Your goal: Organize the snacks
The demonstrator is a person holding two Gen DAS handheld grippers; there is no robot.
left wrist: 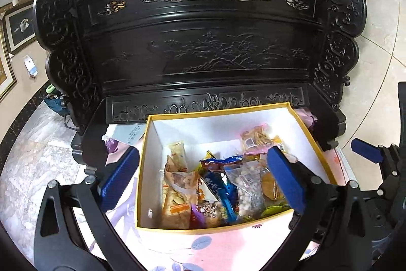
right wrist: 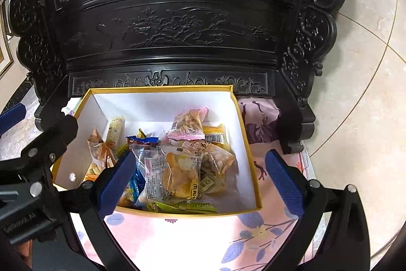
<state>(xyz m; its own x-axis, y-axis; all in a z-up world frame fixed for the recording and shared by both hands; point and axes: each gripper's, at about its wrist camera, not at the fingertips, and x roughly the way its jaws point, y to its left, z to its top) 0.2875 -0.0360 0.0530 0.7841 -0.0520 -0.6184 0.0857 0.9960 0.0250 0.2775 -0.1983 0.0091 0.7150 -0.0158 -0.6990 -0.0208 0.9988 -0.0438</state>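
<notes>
A yellow-rimmed white box (left wrist: pixel 308 130) sits on a pink floral cloth (right wrist: pixel 192 240) and holds a heap of wrapped snacks: a clear bag of small white balls (left wrist: pixel 247 191), a blue wrapper (left wrist: pixel 218 188), a pink-edged packet (right wrist: pixel 189 125) leaning on the back wall, and a yellow pastry in clear film (right wrist: pixel 177 175). The left gripper (left wrist: pixel 200 179) hovers over the box with its blue-padded fingers spread wide, holding nothing; the right gripper (right wrist: pixel 200 184) hangs likewise released and empty above the box's near edge. Behind the box rises a dark carved wooden chair back (left wrist: pixel 203 52), with pale marble floor (right wrist: pixel 368 47) around it.
</notes>
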